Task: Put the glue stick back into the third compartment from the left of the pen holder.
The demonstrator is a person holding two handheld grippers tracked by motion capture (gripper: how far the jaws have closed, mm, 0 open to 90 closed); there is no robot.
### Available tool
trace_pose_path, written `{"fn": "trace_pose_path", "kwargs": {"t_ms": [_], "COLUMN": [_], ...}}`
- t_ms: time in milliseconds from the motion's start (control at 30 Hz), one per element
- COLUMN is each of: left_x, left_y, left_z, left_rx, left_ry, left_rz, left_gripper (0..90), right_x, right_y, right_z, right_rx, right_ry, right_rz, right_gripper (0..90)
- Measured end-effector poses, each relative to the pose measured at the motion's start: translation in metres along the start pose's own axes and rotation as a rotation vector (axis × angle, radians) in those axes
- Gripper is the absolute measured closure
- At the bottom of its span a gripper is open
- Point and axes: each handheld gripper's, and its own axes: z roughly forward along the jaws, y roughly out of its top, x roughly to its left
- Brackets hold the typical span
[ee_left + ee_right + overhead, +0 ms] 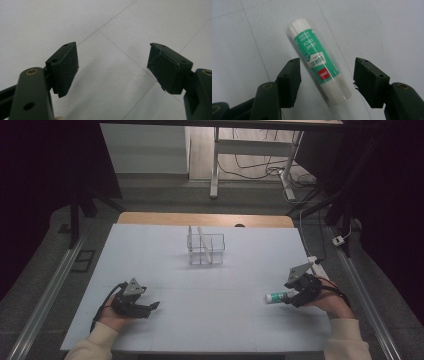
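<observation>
Your right gripper (325, 82) stands released, jaws straddling a green-and-white plastic glue stick (319, 65) lying on the white tabletop (200, 290). Your left gripper (112, 67) rests released, well apart.

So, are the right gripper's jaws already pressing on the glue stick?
No, the right gripper is open, with gaps beside the glue stick.

The left gripper (154, 306) lies low at the near left, jaws spread wide and empty. The right gripper (285, 297) angles downward at the right, jaws parted.
</observation>
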Motion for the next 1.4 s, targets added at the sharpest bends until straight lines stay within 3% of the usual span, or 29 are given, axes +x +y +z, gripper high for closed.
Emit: {"fn": "trace_pose_path", "kwargs": {"t_ms": [267, 500, 733, 967, 1400], "left_x": [0.0, 0.0, 0.0, 0.0, -0.001], "left_y": [0.0, 0.0, 0.0, 0.0, 0.001], "left_z": [0.0, 0.0, 0.0, 0.0, -0.001], "left_rx": [0.0, 0.002, 0.002, 0.001, -0.012], "left_ry": [-0.001, 0.001, 0.001, 0.001, 0.006], "left_rz": [0.0, 0.002, 0.002, 0.001, 0.009], "left_gripper": [24.8, 24.8, 24.8, 24.8, 25.0], "right_x": [-0.002, -0.002, 0.001, 0.003, 0.001], "right_y": [-0.003, -0.005, -0.004, -0.001, 0.011], "right_z": [0.009, 0.013, 0.012, 0.011, 0.001], "right_rx": [0.032, 0.045, 0.054, 0.028, -0.119], "right_ry": [0.007, 0.023, 0.035, 0.068, 0.051], "right_rz": [-0.003, -0.023, -0.088, -0.136, -0.015], "right_gripper": [40.8, 49.3, 63.6, 64.4, 64.6]}}
